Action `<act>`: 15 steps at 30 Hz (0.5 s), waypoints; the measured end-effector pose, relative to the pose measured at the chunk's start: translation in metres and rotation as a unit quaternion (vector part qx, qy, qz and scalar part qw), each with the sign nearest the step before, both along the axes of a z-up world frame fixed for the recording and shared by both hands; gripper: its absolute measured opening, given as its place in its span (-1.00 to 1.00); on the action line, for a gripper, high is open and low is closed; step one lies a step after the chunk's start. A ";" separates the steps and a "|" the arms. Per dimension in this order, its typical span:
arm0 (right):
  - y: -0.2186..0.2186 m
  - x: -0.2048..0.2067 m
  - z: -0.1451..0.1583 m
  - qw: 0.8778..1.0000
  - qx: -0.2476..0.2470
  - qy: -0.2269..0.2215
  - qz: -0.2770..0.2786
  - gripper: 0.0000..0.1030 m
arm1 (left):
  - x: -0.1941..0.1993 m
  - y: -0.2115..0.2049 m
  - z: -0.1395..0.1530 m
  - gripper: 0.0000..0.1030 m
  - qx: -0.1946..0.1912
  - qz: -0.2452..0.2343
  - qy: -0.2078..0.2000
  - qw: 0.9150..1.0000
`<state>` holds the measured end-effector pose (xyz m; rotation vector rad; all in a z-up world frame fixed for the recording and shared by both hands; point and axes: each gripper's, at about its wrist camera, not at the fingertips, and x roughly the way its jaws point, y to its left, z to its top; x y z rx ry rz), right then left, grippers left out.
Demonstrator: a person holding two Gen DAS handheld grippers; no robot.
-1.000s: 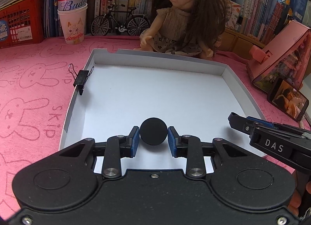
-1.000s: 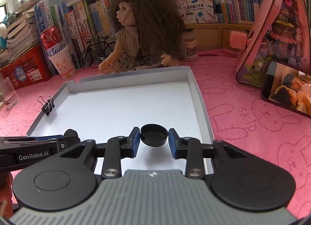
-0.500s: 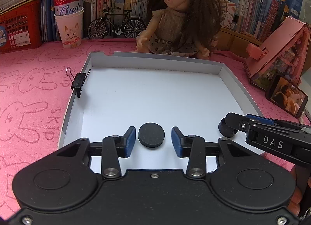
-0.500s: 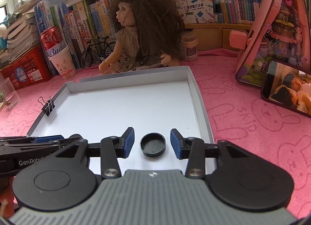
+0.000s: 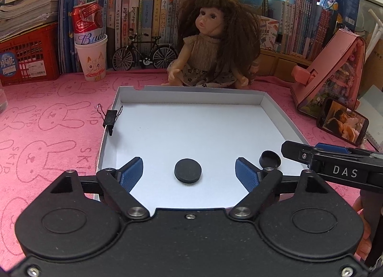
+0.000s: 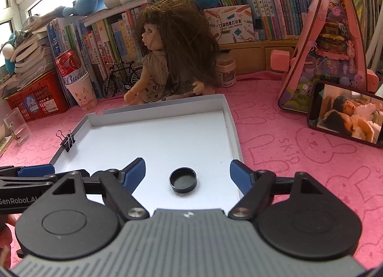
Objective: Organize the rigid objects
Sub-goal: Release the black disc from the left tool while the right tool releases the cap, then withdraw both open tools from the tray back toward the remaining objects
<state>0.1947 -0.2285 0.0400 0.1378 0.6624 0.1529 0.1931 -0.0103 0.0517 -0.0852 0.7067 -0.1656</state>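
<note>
A flat black disc [image 5: 188, 171] lies on the floor of the white cardboard tray [image 5: 191, 93], between the blue pads of my left gripper [image 5: 189, 175]. Its jaws are opening and stand well clear of the disc on both sides. A black cap [image 6: 183, 180], hollow side up, rests on the tray floor near the right wall [image 6: 233, 138]. My right gripper [image 6: 188, 174] straddles it with jaws opening and no pad touching it. The same cap [image 5: 270, 159] shows in the left wrist view beside the right gripper's finger [image 5: 335, 161].
A black binder clip [image 5: 110, 117] grips the tray's left wall. A doll [image 5: 215, 44] sits behind the tray. A model bicycle [image 5: 144, 54], a paper cup with a red can [image 5: 92, 58], a red crate [image 5: 28, 58], a pink house toy [image 5: 335, 73] and a phone [image 5: 341, 125] ring the pink cloth.
Both grippers let go: the left released the disc, the right released the cap, and both pieces now lie on the tray floor. Both jaws spread wide and the hands drew back and up.
</note>
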 end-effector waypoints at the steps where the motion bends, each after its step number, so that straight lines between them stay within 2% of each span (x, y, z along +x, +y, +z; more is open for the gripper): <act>1: -0.001 -0.002 0.001 1.000 0.000 -0.001 0.000 0.69 | -0.003 0.001 0.001 0.64 -0.001 0.000 -0.002 1.000; 15: -0.003 -0.029 0.008 0.999 -0.023 -0.021 0.015 0.74 | -0.046 0.006 0.016 0.67 0.006 -0.013 -0.038 0.999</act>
